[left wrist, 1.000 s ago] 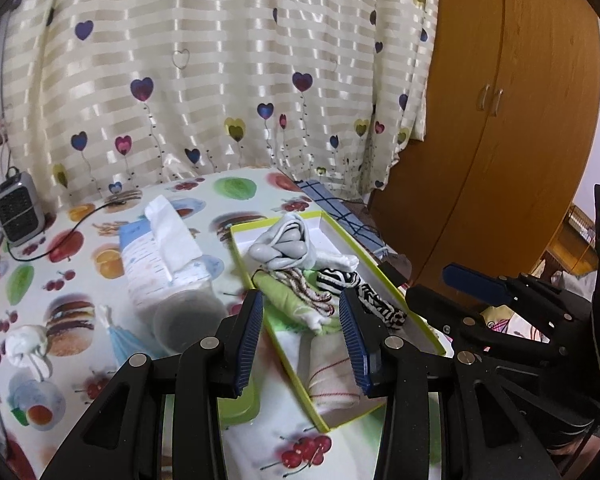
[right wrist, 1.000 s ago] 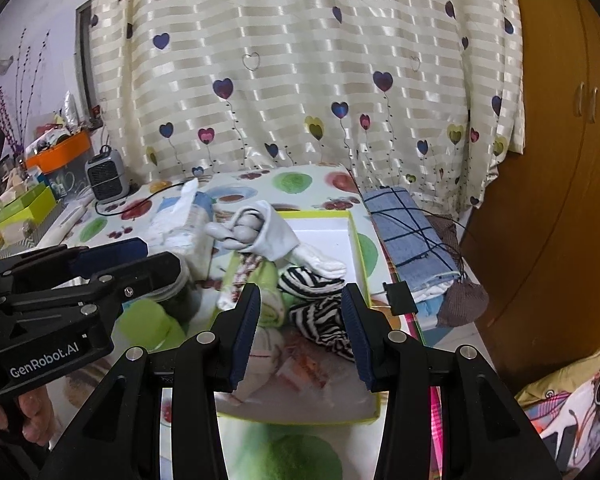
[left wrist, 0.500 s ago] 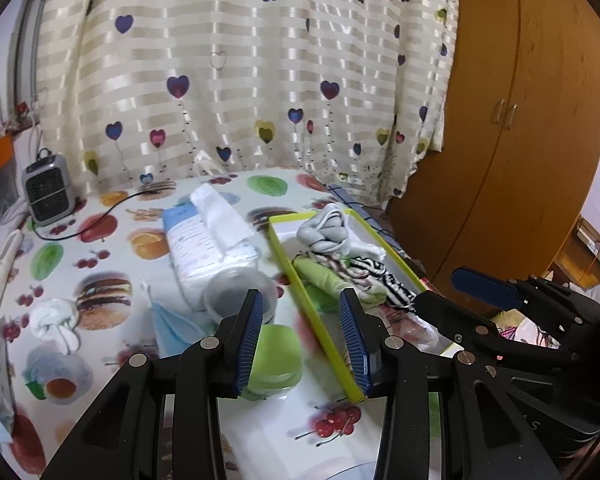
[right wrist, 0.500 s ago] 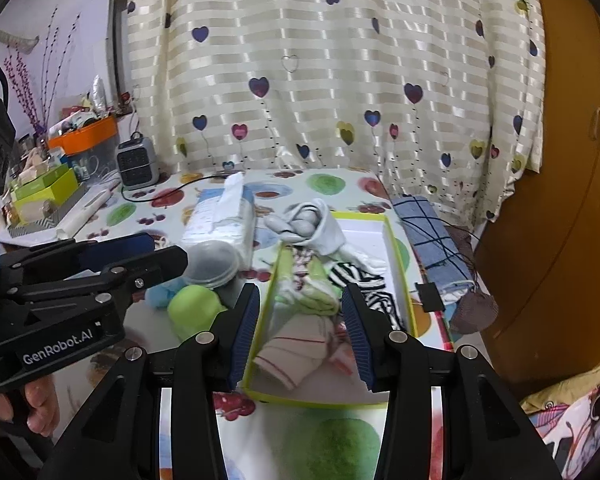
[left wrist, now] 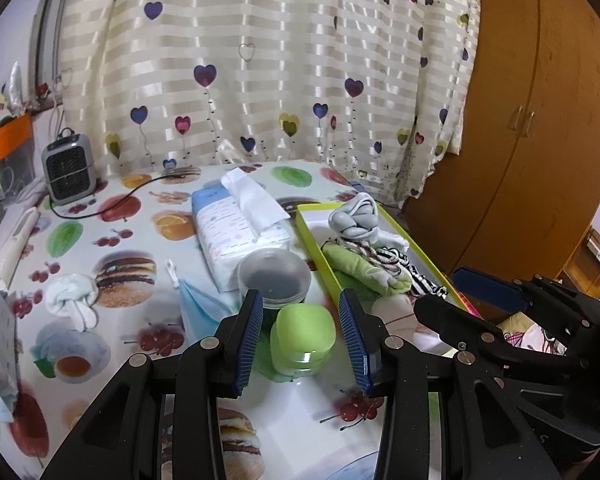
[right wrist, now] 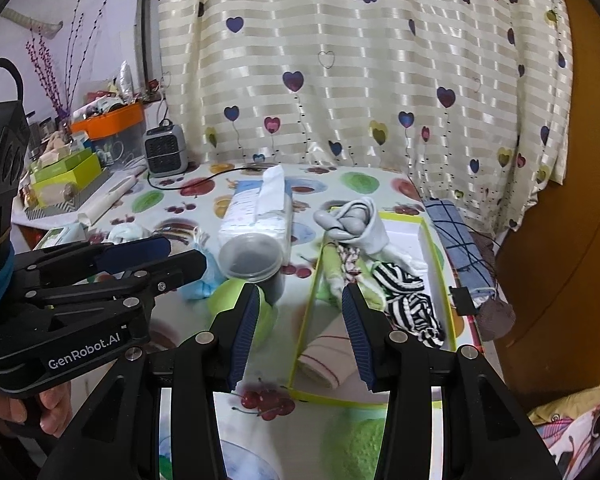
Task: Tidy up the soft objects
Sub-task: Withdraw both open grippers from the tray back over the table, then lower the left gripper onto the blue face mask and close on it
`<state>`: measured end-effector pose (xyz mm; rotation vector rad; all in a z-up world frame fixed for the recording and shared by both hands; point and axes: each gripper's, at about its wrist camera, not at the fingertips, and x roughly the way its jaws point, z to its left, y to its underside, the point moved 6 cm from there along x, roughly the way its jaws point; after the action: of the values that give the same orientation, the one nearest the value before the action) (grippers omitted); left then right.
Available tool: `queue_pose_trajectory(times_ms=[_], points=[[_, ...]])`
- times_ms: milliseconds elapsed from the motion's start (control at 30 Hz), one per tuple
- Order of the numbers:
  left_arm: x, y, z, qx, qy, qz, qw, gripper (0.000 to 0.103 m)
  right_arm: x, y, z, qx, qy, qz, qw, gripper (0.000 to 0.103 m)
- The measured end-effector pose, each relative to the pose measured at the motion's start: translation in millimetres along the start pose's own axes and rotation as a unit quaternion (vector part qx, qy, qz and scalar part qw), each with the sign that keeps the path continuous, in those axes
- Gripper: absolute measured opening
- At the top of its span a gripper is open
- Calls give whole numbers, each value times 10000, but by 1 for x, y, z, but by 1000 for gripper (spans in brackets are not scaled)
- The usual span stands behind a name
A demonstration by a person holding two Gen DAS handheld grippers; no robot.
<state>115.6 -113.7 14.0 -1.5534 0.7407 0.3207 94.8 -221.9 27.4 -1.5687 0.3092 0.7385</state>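
Note:
A yellow-rimmed tray (left wrist: 310,227) (right wrist: 444,280) on the fruit-print table holds rolled socks: a grey knot (left wrist: 354,222) (right wrist: 342,222), a green one (left wrist: 360,270), a black-and-white striped one (right wrist: 410,300) and a cream one with red stripes (right wrist: 326,360). A white knotted sock (left wrist: 71,294) (right wrist: 126,233) lies loose at the table's left. My left gripper (left wrist: 300,338) is open and empty above a green lidded container (left wrist: 303,338). My right gripper (right wrist: 300,330) is open and empty over the tray's near left rim.
A tissue pack (left wrist: 236,224), a round clear tub (left wrist: 274,278), a blue face mask (left wrist: 198,308) and a small heater (left wrist: 68,168) stand on the table. A folded blue checked cloth (right wrist: 456,240) lies right of the tray. A wooden wardrobe (left wrist: 520,120) stands at right.
Both grippers have drawn back and up from the tray, open and empty throughout. The left view has swung left, bringing the loose white sock and heater into sight.

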Motion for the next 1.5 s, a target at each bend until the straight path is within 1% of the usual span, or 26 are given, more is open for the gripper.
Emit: queue_pose_trajectory(times_ms=[367, 400, 433, 467, 567, 767, 967, 1100, 1233, 1500], points=[[-4, 8, 24, -218, -109, 37, 9997, 38, 3, -1, 19, -97, -205, -18, 9997, 45], [-4, 10, 27, -243, -120, 39, 9996, 38, 3, -2, 21, -116, -234, -32, 9997, 47], [-5, 11, 29, -267, -133, 38, 9995, 38, 3, -2, 23, -131, -260, -40, 9996, 54], [-6, 11, 31, -292, -146, 35, 9995, 38, 3, -2, 26, -151, -301, -49, 9994, 57], [-9, 12, 41, -369, -183, 15, 9992, 38, 5, -2, 31, -162, -349, -29, 9993, 57], [-13, 21, 69, -602, -391, 56, 9974, 38, 3, -4, 35, -82, -431, -58, 9990, 57], [-10, 29, 92, -813, -542, 152, 9951, 38, 10, -1, 44, -45, -569, 73, 9983, 57], [-2, 30, 95, -874, -458, 236, 9948, 39, 12, 0, 49, -98, -614, 109, 9980, 57], [11, 28, 93, -954, -285, 324, 9945, 47, 14, 0, 49, -118, -586, 115, 9981, 57], [49, 23, 97, -1108, -210, 566, 9920, 47, 20, -3, 42, -104, -562, 126, 9983, 57]])
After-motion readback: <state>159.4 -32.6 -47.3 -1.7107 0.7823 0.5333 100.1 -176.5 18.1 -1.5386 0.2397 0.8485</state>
